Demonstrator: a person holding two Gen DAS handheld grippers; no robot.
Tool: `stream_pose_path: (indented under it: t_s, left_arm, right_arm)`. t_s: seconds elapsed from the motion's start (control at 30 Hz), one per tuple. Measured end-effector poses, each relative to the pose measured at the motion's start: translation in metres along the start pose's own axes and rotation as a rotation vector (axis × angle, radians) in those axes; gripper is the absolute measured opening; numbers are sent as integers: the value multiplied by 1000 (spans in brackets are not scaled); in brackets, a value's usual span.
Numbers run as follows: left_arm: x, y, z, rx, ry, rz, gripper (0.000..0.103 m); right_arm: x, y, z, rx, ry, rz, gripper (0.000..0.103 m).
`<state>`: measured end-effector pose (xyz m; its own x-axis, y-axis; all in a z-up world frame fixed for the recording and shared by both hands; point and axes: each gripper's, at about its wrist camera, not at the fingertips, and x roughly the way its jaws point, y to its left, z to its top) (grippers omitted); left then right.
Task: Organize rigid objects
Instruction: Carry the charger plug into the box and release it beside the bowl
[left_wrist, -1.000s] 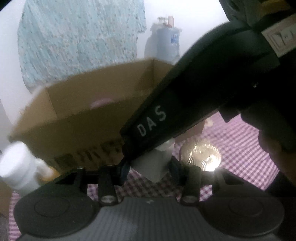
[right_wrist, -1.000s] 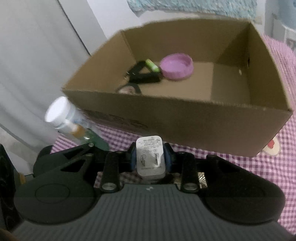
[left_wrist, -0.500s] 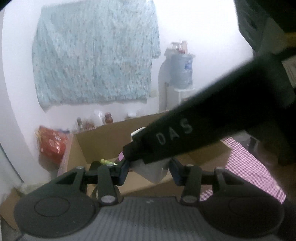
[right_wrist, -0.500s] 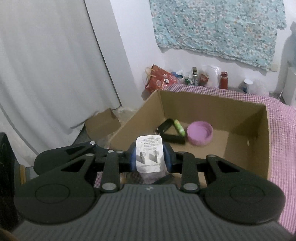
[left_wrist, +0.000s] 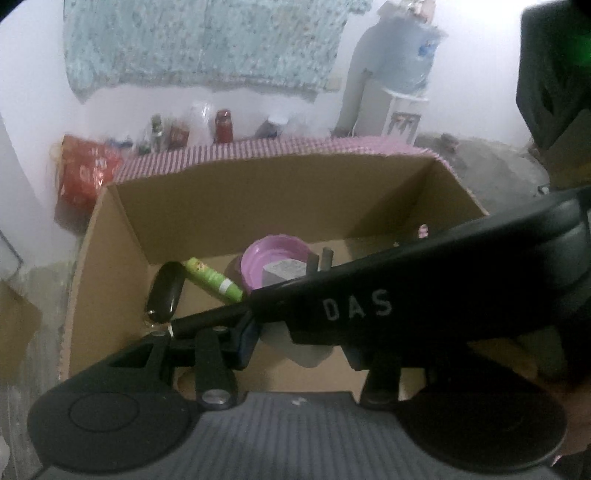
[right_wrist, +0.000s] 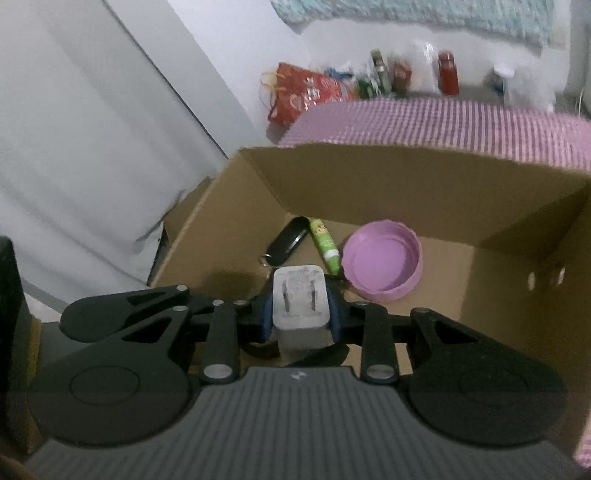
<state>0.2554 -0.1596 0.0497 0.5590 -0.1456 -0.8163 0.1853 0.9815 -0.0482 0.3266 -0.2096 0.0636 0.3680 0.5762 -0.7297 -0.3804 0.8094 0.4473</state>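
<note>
The right gripper (right_wrist: 300, 308) pinches the white plug (right_wrist: 300, 301), prongs pointing forward, right above the box (right_wrist: 388, 173). The box floor lies straight below, with the pink lid (right_wrist: 382, 266) just to the right. The left gripper (left_wrist: 301, 341) is hidden by the other tool, so its state cannot be told.

In the cardboard box (right_wrist: 388, 181), the key fob (right_wrist: 286, 242) lies left of the tube (right_wrist: 325, 245); the lid (right_wrist: 382, 266) sits right, seemingly touching it.

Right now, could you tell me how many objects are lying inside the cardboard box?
3: black key fob at left, green tube beside it, purple lid at right. More may be hidden behind the hand-held gripper.
</note>
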Motion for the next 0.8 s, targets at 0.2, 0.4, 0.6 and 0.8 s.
stream_pose_path:
  t_s: [0.2, 0.4, 0.6, 0.8]
  left_arm:
    - [15, 14, 9, -22, 47, 16, 48]
    - [19, 21, 8, -34, 69, 17, 53]
    - [14, 17, 3, -34, 61, 16, 57]
    - [4, 16, 1, -44, 54, 12, 57]
  right_arm:
    - [28, -9, -4, 25, 32, 35, 26]
    - [41, -8, -5, 22, 54, 28, 26]
    - [44, -6, -4, 2, 78, -8, 29]
    - [39, 3, -6, -44, 74, -29, 29]
